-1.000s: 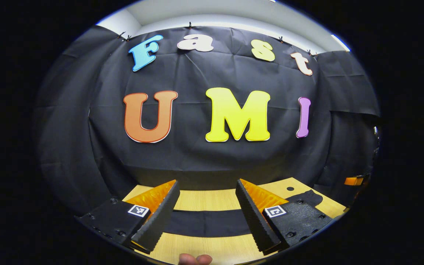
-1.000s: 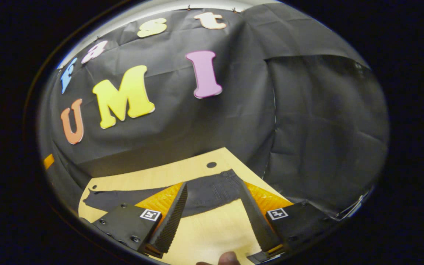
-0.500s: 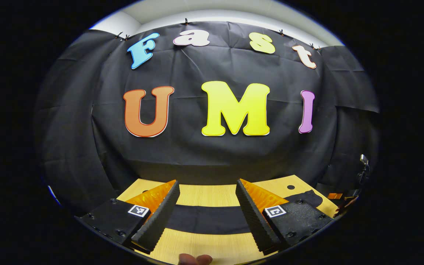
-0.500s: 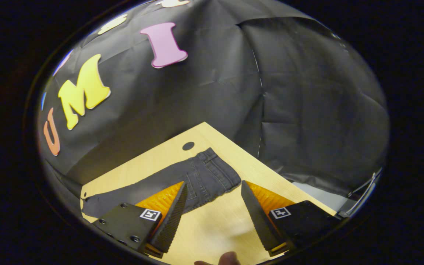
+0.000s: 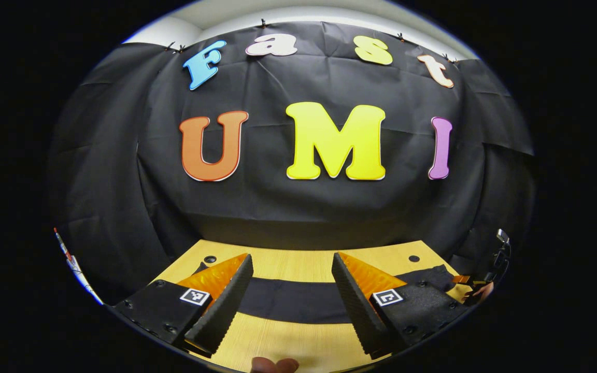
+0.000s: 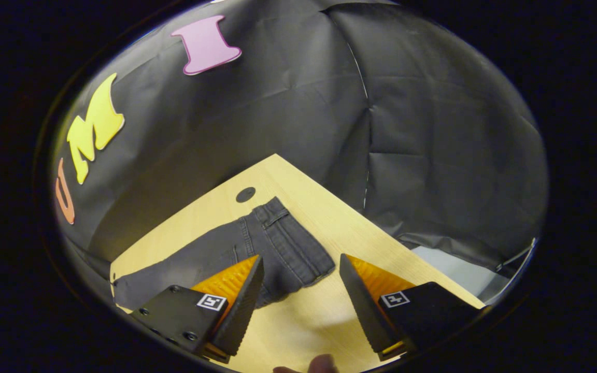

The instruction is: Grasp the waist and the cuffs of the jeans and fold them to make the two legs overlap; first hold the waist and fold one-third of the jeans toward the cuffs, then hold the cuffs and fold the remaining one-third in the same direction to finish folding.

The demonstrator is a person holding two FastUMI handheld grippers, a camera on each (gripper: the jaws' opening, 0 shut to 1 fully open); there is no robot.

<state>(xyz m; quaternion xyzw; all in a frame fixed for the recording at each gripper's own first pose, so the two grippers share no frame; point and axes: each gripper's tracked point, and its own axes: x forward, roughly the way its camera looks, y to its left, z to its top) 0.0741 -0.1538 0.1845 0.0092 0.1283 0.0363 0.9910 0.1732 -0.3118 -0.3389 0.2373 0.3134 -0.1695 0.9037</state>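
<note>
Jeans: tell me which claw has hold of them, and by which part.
Neither. The left claw and the right claw are both open above the table, and the jeans lie flat, untouched.

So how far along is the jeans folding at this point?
Barely begun. The jeans lie stretched out flat on the table; no thirds folded. The right gripper hovers open near the waist, the left gripper open over the legs. Every grasp and fold remains.
</note>
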